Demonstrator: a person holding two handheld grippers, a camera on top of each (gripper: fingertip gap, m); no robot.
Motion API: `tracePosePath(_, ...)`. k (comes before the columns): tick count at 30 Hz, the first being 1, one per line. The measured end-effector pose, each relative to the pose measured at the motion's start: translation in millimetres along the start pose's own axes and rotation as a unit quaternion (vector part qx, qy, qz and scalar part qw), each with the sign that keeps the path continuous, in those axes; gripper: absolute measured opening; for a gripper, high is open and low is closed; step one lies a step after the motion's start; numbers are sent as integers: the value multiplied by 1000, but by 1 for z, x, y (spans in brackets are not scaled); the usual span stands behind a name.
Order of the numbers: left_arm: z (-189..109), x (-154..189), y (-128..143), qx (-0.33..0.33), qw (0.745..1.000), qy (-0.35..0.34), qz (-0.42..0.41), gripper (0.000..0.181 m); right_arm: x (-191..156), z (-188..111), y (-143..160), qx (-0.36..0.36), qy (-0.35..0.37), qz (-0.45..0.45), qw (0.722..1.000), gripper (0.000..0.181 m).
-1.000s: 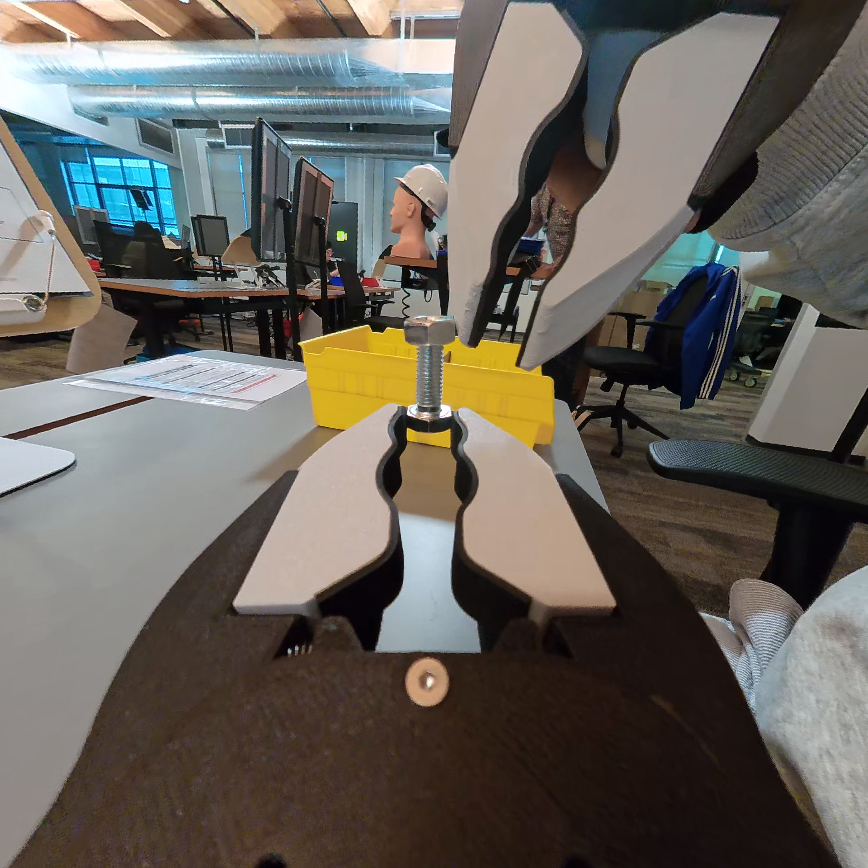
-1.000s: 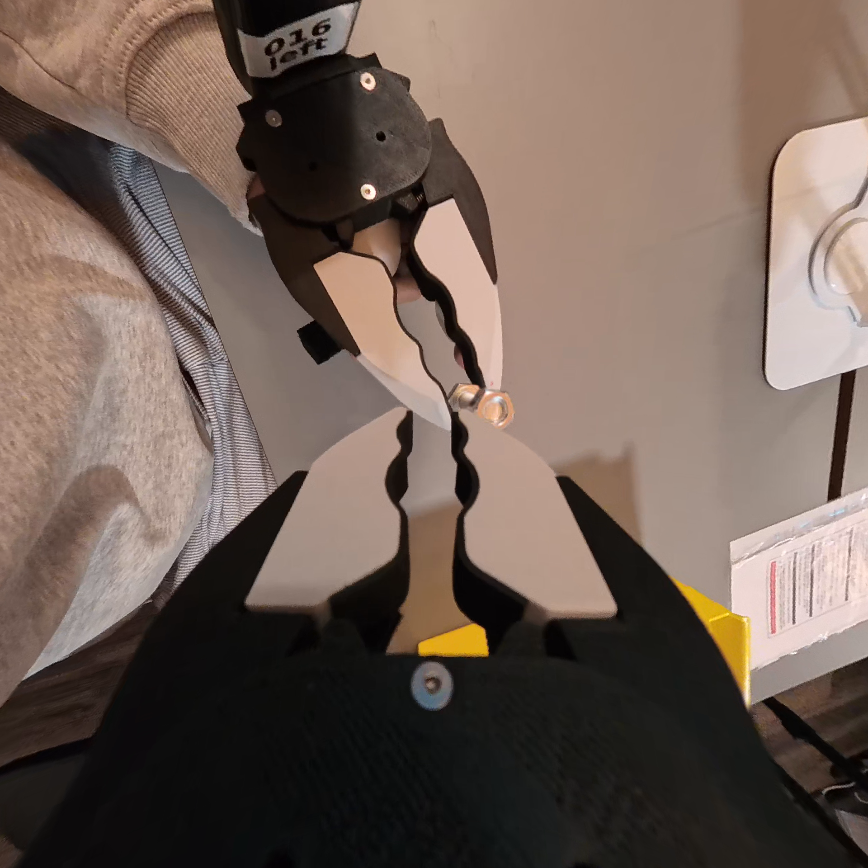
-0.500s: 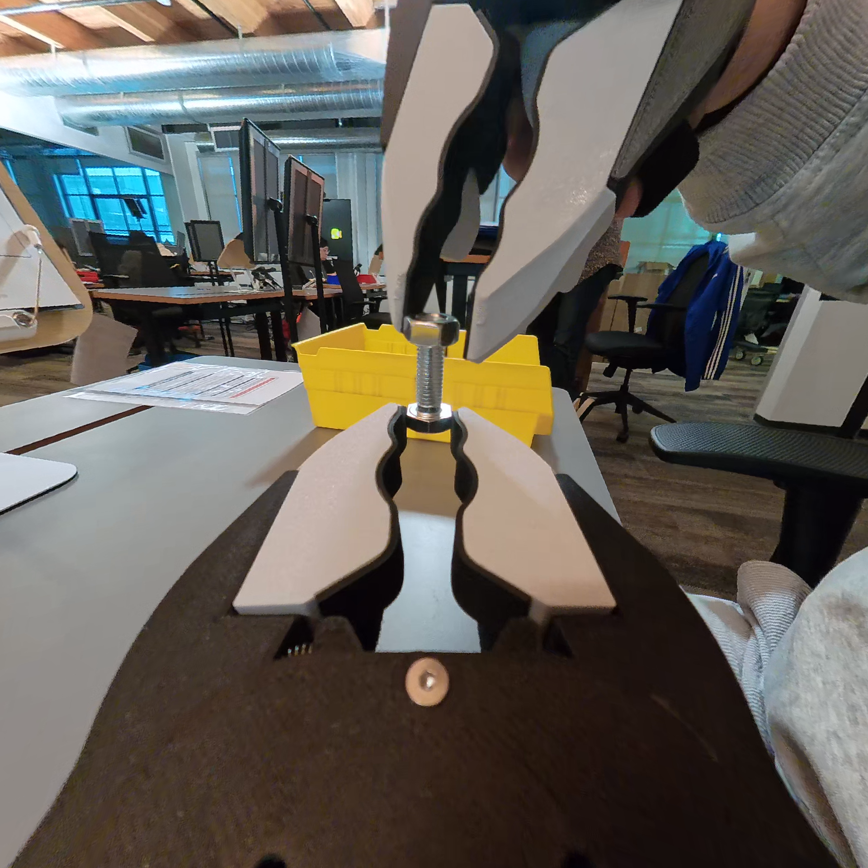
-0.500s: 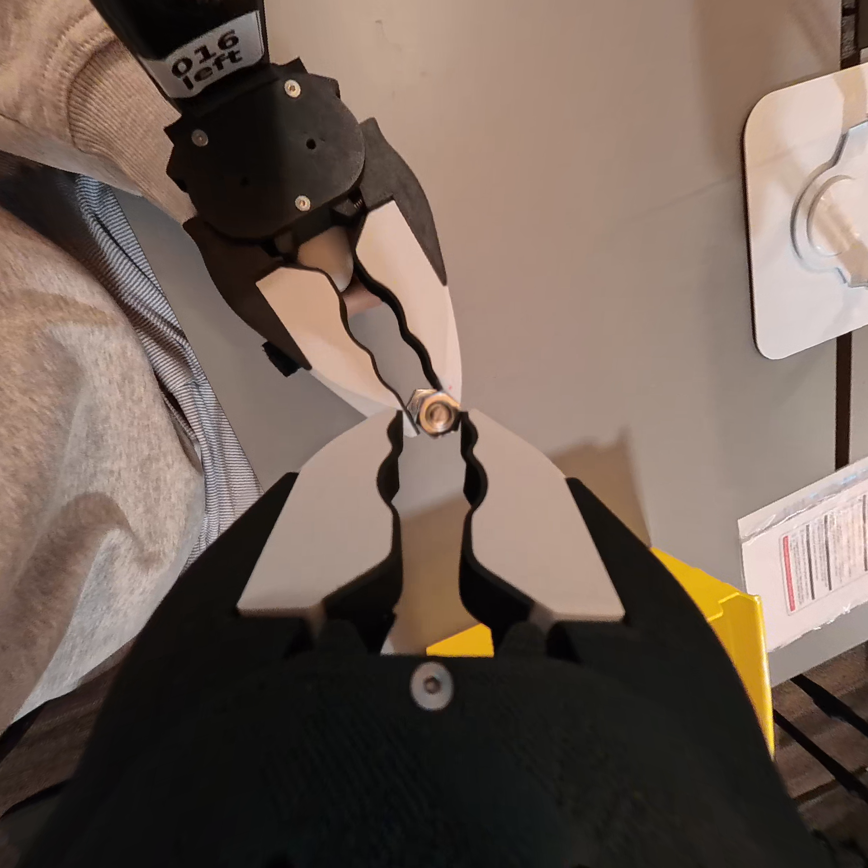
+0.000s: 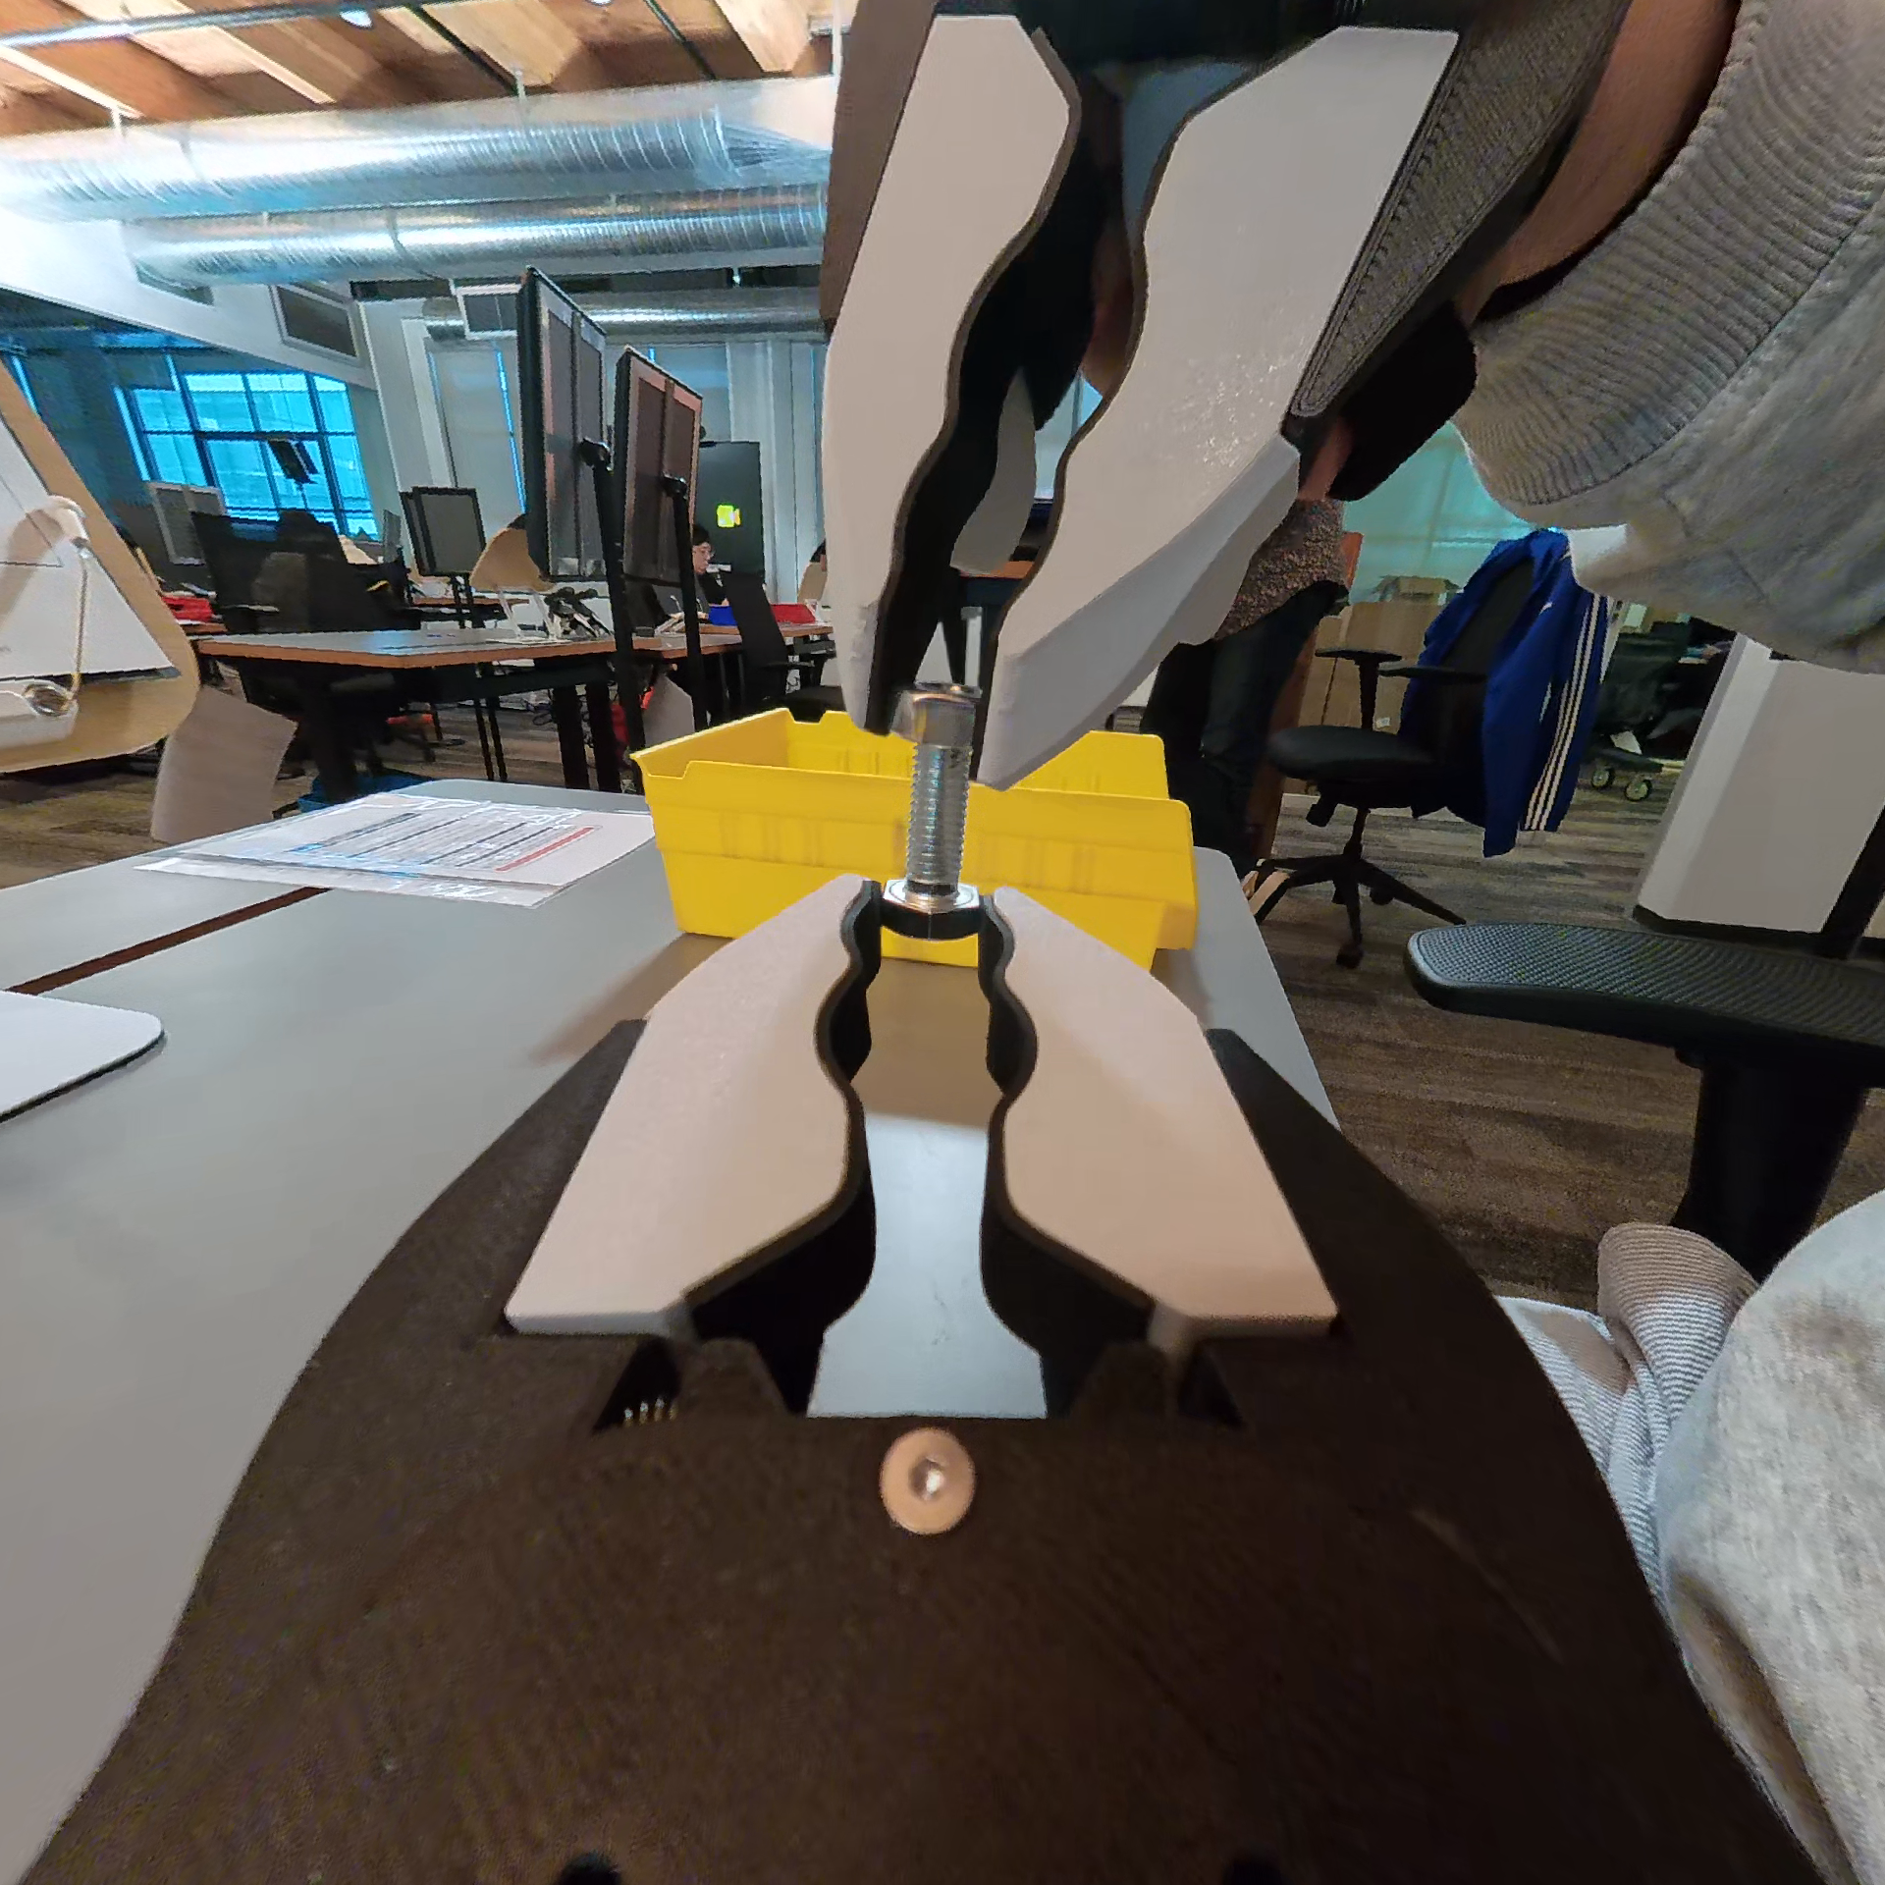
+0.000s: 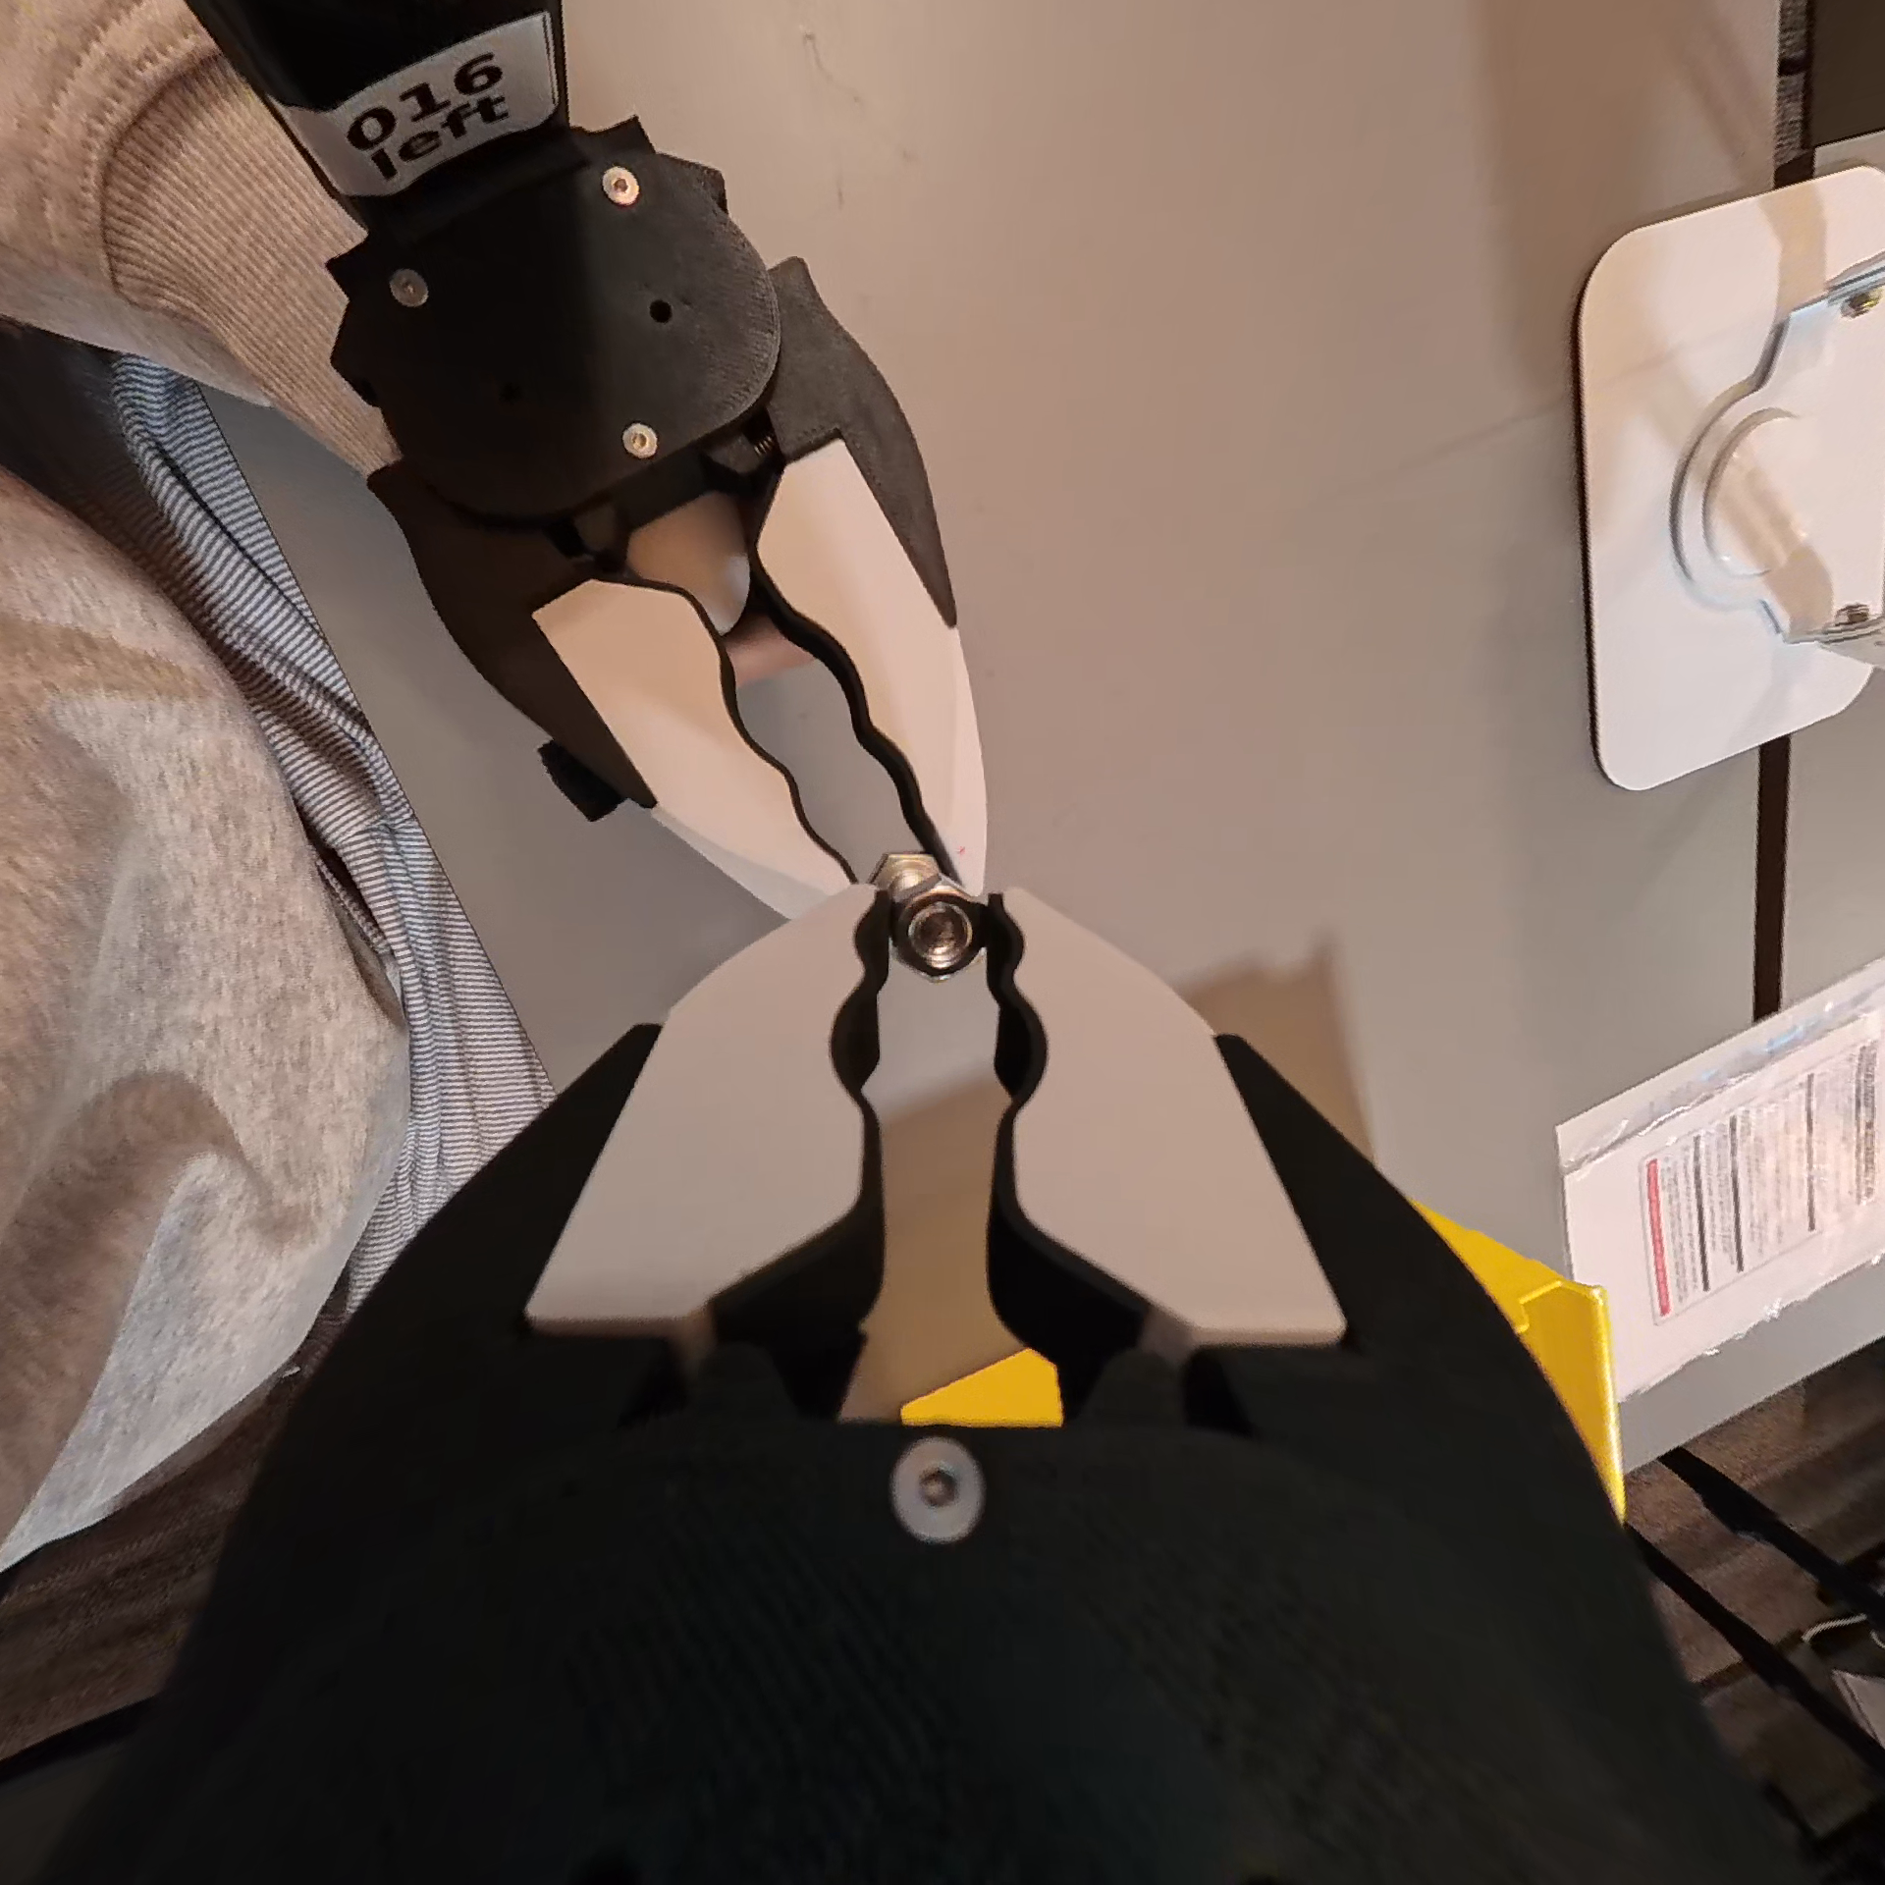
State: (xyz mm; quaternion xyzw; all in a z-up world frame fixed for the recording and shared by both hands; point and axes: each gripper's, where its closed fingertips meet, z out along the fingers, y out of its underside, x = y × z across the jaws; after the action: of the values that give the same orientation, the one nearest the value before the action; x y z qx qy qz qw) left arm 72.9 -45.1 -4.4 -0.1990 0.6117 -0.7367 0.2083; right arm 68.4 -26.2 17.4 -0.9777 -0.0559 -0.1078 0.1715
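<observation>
**A:** What does the left gripper (image 5: 930, 918) have, close to the camera?

**B:** Its two tips are closed to a narrow gap on a hex nut (image 5: 930, 900). A bolt (image 5: 933, 806) stands upright out of this nut, with the head on top. Both are in the air above the grey table (image 5: 357, 1020).

**A:** And the right gripper (image 5: 938, 740)?

**B:** It comes from above and points down. Its fingers are only a little apart, one on each side of the bolt head. One tip seems to touch the head. If they really press it, I cannot tell.

**A:** What is behind them?

**B:** A yellow bin (image 5: 775, 816) just behind the bolt, at the far edge of the table. To the left of it lies a printed sheet (image 5: 408, 847). Farther away are desks with monitors (image 5: 556, 449) and office chairs
</observation>
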Motion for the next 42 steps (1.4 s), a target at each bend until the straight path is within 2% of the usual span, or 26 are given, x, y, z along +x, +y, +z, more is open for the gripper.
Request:
tracePosePath(1,0,-1,-1,4,1000,-4,-1,18,1,0,0,1,2,1,1000,18)
tracePosePath(5,-1,-5,-2,6,1000,-10,-11,28,6,-2,1,4,8,14,1000,18)
tracePosePath(10,0,-2,0,0,1000,-5,-4,29,4,-1,0,13,-6,37,999,18)
tracePosePath(13,0,0,1,-1,1000,-2,4,28,1,0,-1,15,-18,46,999,18)
tracePosePath(17,0,1,0,0,1000,3,6,18,-1,2,-1,11,-24,45,999,18)
tracePosePath(25,0,14,0,1,998,55,-28,18,-12,-2,-1,38,-52,-50,997,18)
tracePosePath(33,1,9,3,-8,999,41,-24,18,-6,-4,2,34,-39,16,999,26)
tracePosePath(36,1,7,5,-14,999,30,-16,18,-5,-3,5,23,-46,69,996,27)
tracePosePath(40,1,8,6,-20,1000,21,11,18,-4,-2,5,25,-71,133,988,25)
tracePosePath(42,1,8,6,-20,1000,21,12,18,-4,-2,5,28,-84,139,986,17)
